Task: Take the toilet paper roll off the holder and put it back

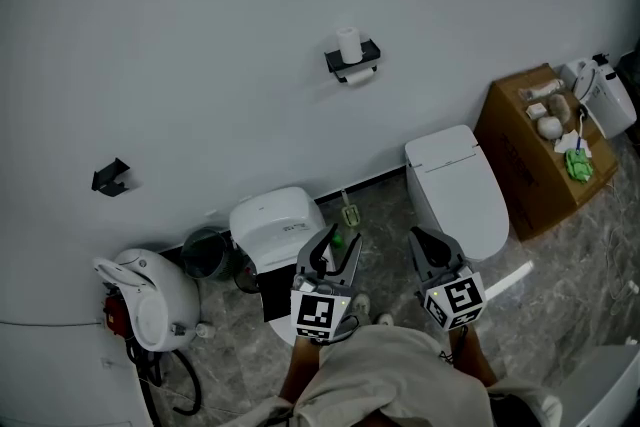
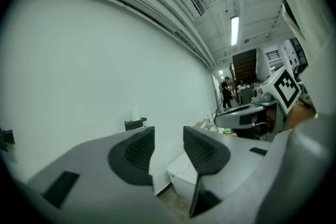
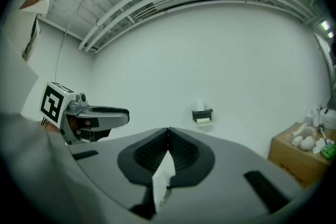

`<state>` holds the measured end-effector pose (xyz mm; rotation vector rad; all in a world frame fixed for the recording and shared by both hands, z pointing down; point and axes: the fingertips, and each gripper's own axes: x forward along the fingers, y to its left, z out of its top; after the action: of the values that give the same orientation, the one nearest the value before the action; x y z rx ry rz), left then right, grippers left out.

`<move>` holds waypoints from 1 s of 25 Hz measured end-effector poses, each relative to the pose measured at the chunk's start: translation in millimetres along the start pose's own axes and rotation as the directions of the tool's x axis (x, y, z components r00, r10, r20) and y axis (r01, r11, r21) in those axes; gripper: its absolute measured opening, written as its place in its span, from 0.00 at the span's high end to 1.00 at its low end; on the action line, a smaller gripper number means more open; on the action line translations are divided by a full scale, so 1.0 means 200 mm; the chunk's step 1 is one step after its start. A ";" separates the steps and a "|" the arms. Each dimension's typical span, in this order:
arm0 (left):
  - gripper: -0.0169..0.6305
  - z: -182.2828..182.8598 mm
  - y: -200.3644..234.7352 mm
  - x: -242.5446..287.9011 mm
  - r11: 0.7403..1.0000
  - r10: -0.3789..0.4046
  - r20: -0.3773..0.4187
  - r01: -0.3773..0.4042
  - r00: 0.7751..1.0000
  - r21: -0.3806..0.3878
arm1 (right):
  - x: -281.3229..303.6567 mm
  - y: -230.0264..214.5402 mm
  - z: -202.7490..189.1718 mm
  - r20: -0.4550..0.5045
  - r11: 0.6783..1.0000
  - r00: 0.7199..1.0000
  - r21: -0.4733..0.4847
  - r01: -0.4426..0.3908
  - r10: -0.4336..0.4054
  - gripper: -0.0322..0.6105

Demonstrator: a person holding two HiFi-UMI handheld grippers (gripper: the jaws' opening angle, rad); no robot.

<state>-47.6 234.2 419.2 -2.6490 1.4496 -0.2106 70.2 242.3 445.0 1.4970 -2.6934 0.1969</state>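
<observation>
High on the white wall hangs the black holder [image 1: 352,60], with a white toilet paper roll [image 1: 348,43] standing upright on top of it and a white sheet hanging beneath. Both grippers are far below it, near my body. My left gripper [image 1: 338,241] has its jaws a narrow gap apart with nothing between them; its own view looks through that gap [image 2: 169,136] at the wall, with the holder [image 2: 135,123] small and to the left. My right gripper [image 1: 420,241] is shut, pads touching [image 3: 168,131], with the holder [image 3: 202,114] distant and slightly to the right. A white sliver shows below its pads; I cannot tell what it is.
A white toilet [image 1: 460,185] stands under the holder to the right, and beside it is a cardboard box [image 1: 530,155] with small items on top. A white bin [image 1: 275,225], a dark bucket [image 1: 207,253] and a white appliance [image 1: 150,300] crowd the floor at left. A black bracket [image 1: 110,177] is on the wall.
</observation>
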 end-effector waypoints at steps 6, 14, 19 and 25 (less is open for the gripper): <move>0.70 -0.03 0.02 0.06 1.000 -0.009 -0.015 0.009 1.000 -0.012 | 0.05 -0.05 -0.01 -0.006 1.000 1.000 -0.007 0.009 -0.009 0.95; 0.70 -0.04 0.10 0.16 1.000 -0.006 0.001 0.006 1.000 -0.021 | 0.18 -0.09 0.00 -0.011 1.000 1.000 -0.021 0.004 -0.004 0.96; 0.70 -0.05 0.17 0.27 1.000 -0.017 0.002 0.017 1.000 -0.019 | 0.28 -0.15 0.02 -0.009 1.000 1.000 -0.017 0.012 -0.012 0.95; 0.70 -0.07 0.25 0.40 0.999 -0.031 -0.004 0.031 1.000 -0.014 | 0.41 -0.23 0.02 -0.010 1.000 1.000 -0.013 0.024 -0.024 0.95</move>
<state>-48.7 138.9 430.9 -2.6852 1.4172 -0.2095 65.8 147.9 453.5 1.5199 -2.6618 0.1857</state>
